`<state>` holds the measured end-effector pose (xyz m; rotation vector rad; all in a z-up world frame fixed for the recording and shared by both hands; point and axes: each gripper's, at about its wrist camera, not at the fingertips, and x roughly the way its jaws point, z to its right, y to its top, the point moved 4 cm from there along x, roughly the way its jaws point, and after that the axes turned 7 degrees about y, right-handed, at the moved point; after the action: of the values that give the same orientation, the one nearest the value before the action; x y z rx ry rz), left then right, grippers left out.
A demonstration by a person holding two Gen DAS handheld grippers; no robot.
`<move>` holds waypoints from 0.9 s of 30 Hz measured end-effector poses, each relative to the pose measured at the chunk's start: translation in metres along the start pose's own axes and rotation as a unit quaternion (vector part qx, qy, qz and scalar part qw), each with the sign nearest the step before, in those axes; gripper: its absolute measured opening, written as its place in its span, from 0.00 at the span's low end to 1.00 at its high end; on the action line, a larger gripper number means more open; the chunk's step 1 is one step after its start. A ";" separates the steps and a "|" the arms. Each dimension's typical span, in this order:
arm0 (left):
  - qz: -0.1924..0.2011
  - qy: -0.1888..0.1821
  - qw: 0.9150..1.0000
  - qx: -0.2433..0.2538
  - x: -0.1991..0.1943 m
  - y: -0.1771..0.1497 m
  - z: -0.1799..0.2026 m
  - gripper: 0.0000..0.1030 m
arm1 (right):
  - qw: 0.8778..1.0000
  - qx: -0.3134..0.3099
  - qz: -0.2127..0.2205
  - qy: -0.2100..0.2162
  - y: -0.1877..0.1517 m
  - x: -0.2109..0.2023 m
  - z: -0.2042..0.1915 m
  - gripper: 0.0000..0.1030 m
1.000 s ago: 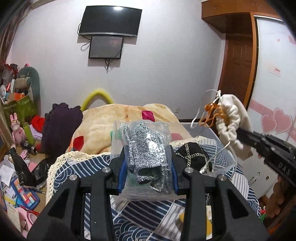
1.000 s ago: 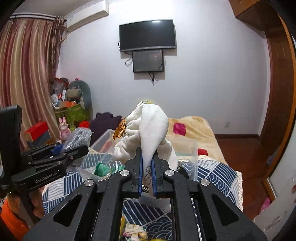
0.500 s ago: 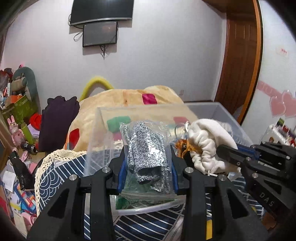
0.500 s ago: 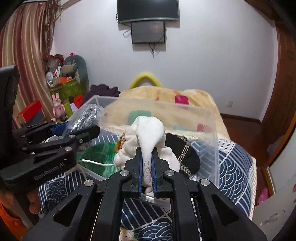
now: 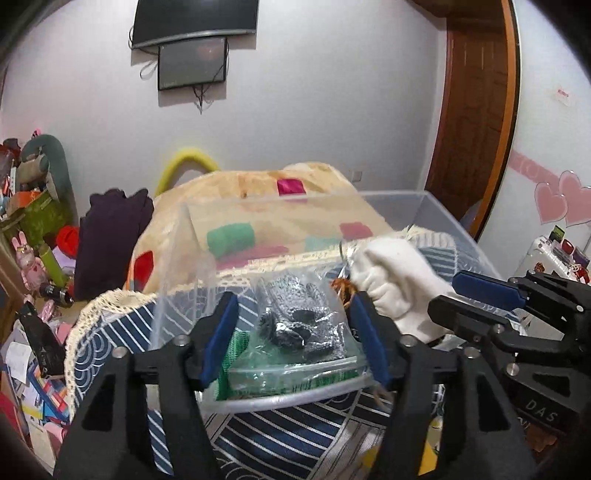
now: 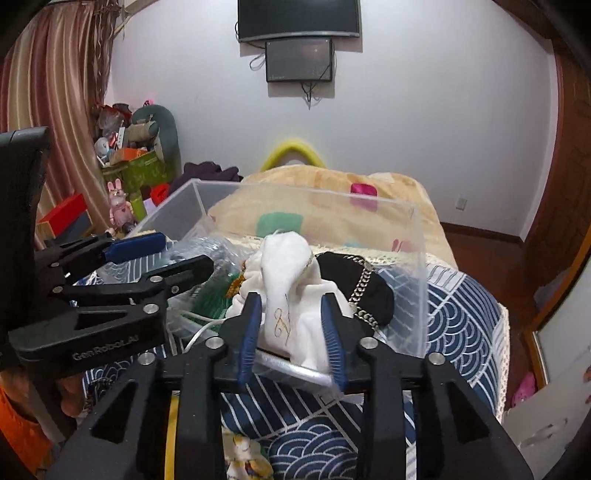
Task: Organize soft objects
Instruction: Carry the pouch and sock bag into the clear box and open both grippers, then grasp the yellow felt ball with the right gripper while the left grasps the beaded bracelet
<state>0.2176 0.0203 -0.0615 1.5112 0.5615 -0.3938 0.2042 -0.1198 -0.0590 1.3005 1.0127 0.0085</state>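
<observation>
A clear plastic storage bin [image 5: 439, 206] [image 6: 417, 258] stands on the blue patterned bedspread. My left gripper [image 5: 293, 332] is open over the bin's near rim; the bagged grey knit item [image 5: 295, 317] lies in the bin between its spread jaws, on a green bagged item [image 5: 236, 350]. My right gripper [image 6: 291, 325] is open too; the white drawstring pouch [image 6: 284, 280] [image 5: 395, 284] rests in the bin between its jaws. A black chained bag [image 6: 354, 284] lies beside the pouch.
A beige blanket with coloured patches [image 5: 258, 192] lies behind the bin. Dark purple clothing [image 5: 107, 236] and toy clutter [image 6: 125, 173] sit at the left. A TV [image 6: 299, 18] hangs on the far wall. A wooden door [image 5: 476, 110] is at the right.
Both grippers moved down to the bin and opened. The grey knit bag and the white pouch were let go and now lie in the bin.
</observation>
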 end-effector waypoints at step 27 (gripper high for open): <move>0.013 0.021 0.999 0.022 -0.079 -0.076 -0.024 0.98 | 0.999 0.015 0.051 -0.005 -0.050 -0.065 -0.018 0.68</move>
<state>0.1071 0.0334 -0.0777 1.5712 0.5679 -0.3578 0.1290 -0.1567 -0.0573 1.3762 0.9408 0.0646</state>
